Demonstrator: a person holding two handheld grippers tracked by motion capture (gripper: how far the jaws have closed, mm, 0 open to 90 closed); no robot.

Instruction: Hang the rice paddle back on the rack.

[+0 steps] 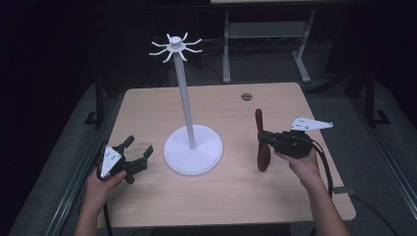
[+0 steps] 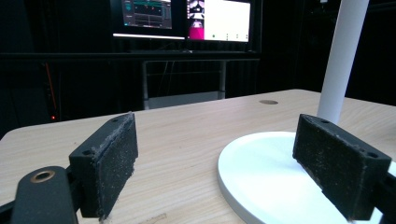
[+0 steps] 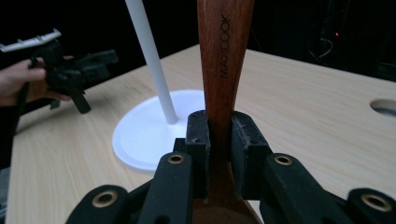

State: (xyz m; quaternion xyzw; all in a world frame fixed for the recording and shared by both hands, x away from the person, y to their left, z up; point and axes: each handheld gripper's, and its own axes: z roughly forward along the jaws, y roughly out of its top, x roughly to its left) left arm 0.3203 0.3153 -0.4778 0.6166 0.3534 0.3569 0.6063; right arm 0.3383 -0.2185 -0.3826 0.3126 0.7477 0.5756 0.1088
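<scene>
Right gripper (image 1: 266,138): clamped on the wooden spoon (image 1: 261,142), pads pressed flat against both sides of the handle, seen close in the right gripper view (image 3: 219,154).
Grip point: on the handle just above the bowl, low on the spoon's length.
Wooden spoon: held upright, handle tip up, bowl at the bottom, near or on the table (image 1: 236,196); contact with the wood below not clear.
Handling: likely light and stiff; smooth finished wood, so liable to swivel between the pads if tipped. Not fragile.
Better hold: probably as is for carrying; nearer mid-handle for steadier aiming of the tip.
Stand (image 1: 193,150): white, round base, tall pole, ring of hooks (image 1: 175,47) on top; just left of the spoon, apart from it.
Left gripper (image 1: 140,153): spread wide, nothing between the pads (image 2: 112,163); resting low at the table's left edge, aimed toward the stand's base.
</scene>
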